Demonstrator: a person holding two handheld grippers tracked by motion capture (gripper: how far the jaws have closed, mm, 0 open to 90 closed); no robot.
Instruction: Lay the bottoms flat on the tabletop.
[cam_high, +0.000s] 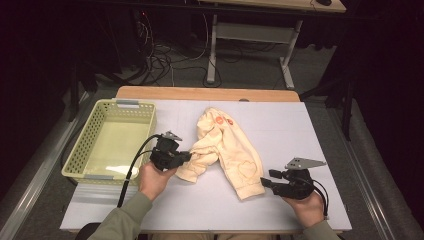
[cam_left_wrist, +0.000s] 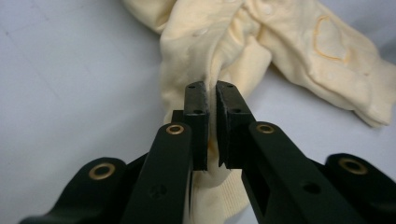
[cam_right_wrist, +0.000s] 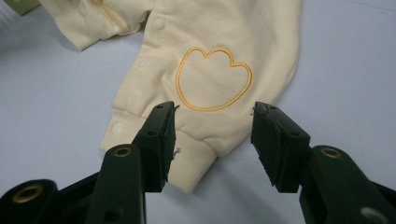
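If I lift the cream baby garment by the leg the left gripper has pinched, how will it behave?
Probably floppy: the cream garment lies crumpled and folded, so the free leg should dangle. Likely light, being thin knit fabric. The left gripper is shut on a bunched fold, which looks unlikely to slip; the right gripper is open at the other cuff.

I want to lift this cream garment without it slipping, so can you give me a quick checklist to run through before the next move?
1. Left claw shut on a fold of the garment: ok.
2. Right claw gripping the cuff: not ok; its jaws stand open, the cuff just ahead of them.
3. Garment spread flat: not ok, it lies bunched.
4. Basket free to take it: ok, nothing inside.
5. Left grip deep enough to hold: cannot tell.
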